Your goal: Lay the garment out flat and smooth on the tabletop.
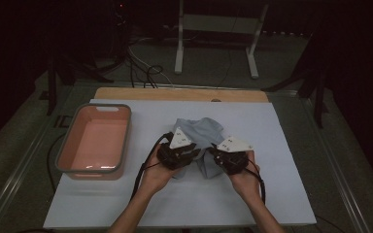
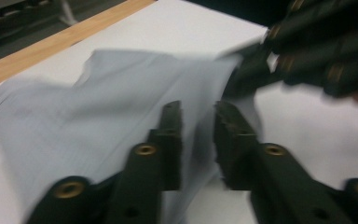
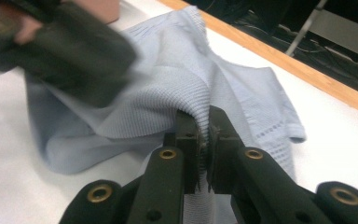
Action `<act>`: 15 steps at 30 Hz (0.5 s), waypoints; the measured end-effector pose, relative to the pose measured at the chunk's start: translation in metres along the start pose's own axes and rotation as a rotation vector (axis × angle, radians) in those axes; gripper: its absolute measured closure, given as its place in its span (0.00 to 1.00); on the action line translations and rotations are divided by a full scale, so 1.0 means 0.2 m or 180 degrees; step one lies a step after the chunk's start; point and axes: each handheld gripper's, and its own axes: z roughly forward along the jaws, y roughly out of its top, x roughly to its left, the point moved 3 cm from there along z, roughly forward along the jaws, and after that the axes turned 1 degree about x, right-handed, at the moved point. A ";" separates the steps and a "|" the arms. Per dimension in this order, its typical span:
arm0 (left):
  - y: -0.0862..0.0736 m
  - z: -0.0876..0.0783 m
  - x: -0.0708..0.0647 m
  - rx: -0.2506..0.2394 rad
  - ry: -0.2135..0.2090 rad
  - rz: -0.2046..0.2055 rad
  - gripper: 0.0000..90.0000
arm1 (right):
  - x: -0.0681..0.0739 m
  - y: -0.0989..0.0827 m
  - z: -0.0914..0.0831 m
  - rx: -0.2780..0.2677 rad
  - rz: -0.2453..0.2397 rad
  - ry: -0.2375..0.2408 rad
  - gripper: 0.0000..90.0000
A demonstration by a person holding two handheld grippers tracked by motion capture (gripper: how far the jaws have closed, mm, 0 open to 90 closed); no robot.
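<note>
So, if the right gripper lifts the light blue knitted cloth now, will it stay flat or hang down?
Probably it hangs down: the cloth already lies bunched in soft folds. The right gripper pinches one ridge only, so the rest would likely sag. The ribbed knit looks grippy rather than slippery, and light.

Left gripper [image 1: 190, 151]: black body, grey three-cornered plate on top with small dark markings, black cable trailing back past the wrist. Right gripper [image 1: 217, 154]: same build, same plate, black cable. Jaws black, blocky, with brass-coloured rivets at the joints; ridged pads [image 3: 192, 140]. Forearms bare, no sleeves.
</note>
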 end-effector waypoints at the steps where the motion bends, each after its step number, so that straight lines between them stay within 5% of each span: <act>1: -0.02 -0.01 0.01 -0.0003 0.0050 -0.0027 0.70 | -0.01 0.00 0.00 -0.0005 0.0006 -0.0009 0.95; 6: -0.10 -0.08 0.06 -0.0022 0.0419 -0.0092 0.45 | -0.08 0.02 -0.03 -0.0033 0.0136 -0.0062 0.94; 10: -0.16 -0.08 0.09 0.0093 0.0574 -0.0109 0.29 | -0.11 0.04 -0.04 -0.0073 0.0223 -0.0077 0.94; 15: -0.21 -0.03 0.12 0.0273 0.0629 -0.0140 0.31 | -0.13 0.06 -0.06 -0.0093 0.0281 -0.0096 0.94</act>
